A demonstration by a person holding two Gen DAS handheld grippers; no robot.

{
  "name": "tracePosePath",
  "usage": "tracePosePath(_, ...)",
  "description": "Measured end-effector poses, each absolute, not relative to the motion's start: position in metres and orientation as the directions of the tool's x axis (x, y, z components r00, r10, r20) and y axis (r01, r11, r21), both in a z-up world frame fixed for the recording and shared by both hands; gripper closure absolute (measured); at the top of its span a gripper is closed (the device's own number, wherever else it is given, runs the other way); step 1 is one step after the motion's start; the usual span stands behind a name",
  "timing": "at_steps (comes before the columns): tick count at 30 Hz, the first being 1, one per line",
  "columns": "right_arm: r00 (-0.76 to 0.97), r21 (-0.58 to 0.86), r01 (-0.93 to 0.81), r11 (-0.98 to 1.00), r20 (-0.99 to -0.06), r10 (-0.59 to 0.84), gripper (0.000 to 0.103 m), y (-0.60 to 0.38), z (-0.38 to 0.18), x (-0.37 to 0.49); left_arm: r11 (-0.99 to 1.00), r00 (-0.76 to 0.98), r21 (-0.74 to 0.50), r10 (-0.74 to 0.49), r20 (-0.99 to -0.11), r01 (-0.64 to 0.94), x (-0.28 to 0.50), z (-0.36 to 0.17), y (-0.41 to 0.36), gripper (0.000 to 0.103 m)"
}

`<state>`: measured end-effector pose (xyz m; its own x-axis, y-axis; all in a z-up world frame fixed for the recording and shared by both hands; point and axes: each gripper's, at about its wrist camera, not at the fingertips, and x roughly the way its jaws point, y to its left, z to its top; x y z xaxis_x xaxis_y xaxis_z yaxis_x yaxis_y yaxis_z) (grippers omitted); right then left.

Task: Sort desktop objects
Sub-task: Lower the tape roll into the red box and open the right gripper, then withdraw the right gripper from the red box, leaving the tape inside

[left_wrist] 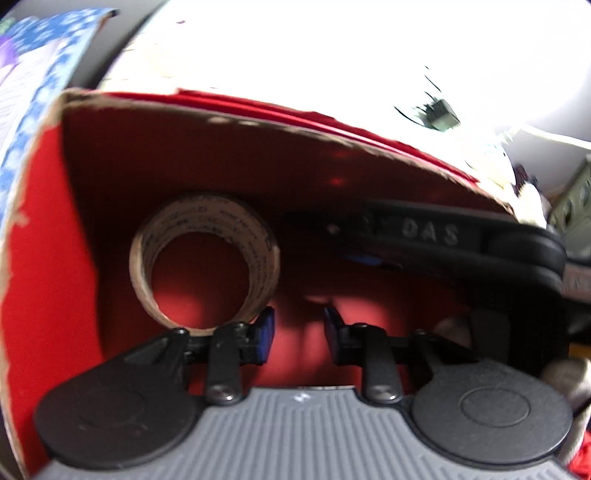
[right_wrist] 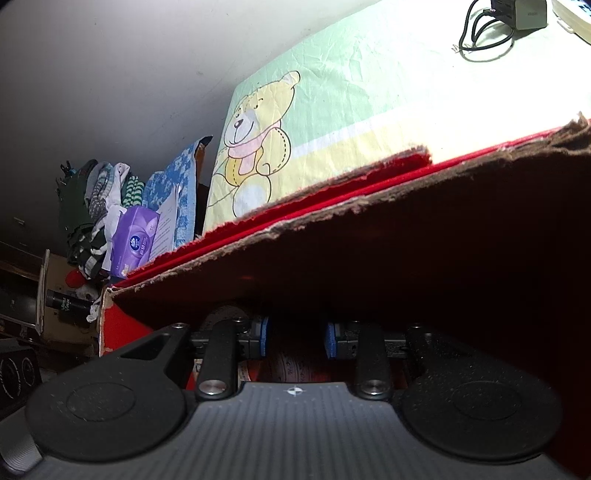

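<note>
In the left wrist view a red cardboard box (left_wrist: 48,240) with torn edges fills the frame. A roll of tape (left_wrist: 205,254) lies on the box floor, just ahead and left of my left gripper (left_wrist: 299,334). That gripper is open and empty inside the box. The other gripper's black body, marked "DAS" (left_wrist: 432,232), reaches in from the right. In the right wrist view my right gripper (right_wrist: 297,338) is open inside the same box (right_wrist: 406,229), over a patterned round object (right_wrist: 295,363) that is too dark to identify.
The box sits on a table with a teddy-bear cloth (right_wrist: 332,110). A charger with a black cable (right_wrist: 491,29) lies at the far right of the cloth. A purple tissue pack (right_wrist: 135,240), papers and piled clothes (right_wrist: 96,206) stand beyond the table's left end.
</note>
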<state>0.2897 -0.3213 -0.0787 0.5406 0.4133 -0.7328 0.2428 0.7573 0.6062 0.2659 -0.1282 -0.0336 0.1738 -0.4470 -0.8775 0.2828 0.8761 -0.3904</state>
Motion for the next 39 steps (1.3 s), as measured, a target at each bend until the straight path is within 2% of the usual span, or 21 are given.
tracePosePath(5,0.514,0.604,0.222,0.765,-0.739,0.435,0.081,-0.315,-0.081,0.291,0.906,0.230,-0.354,-0.404,-0.885,0.230,0.265,-0.031,-0.127,0.075)
tracePosePath(9,0.510,0.607,0.210,0.766,-0.737,0.444,0.081,-0.314,-0.081,0.291,0.921,0.248,-0.332,-0.377,-0.893,0.203,0.268,-0.030,-0.129,0.068)
tracePosePath(22,0.489,0.599,0.185,0.779,-0.744,0.455,0.080,-0.308,-0.081,0.293,0.940,0.209,-0.335,-0.340,-0.917,0.059,0.281,-0.045,-0.123,0.067)
tracePosePath(39,0.436,0.584,0.204,0.786,-0.773,0.461,0.079,-0.308,-0.087,0.296,0.935,0.188,-0.353,-0.345,-0.919,-0.009,0.294,-0.051,-0.130,0.067)
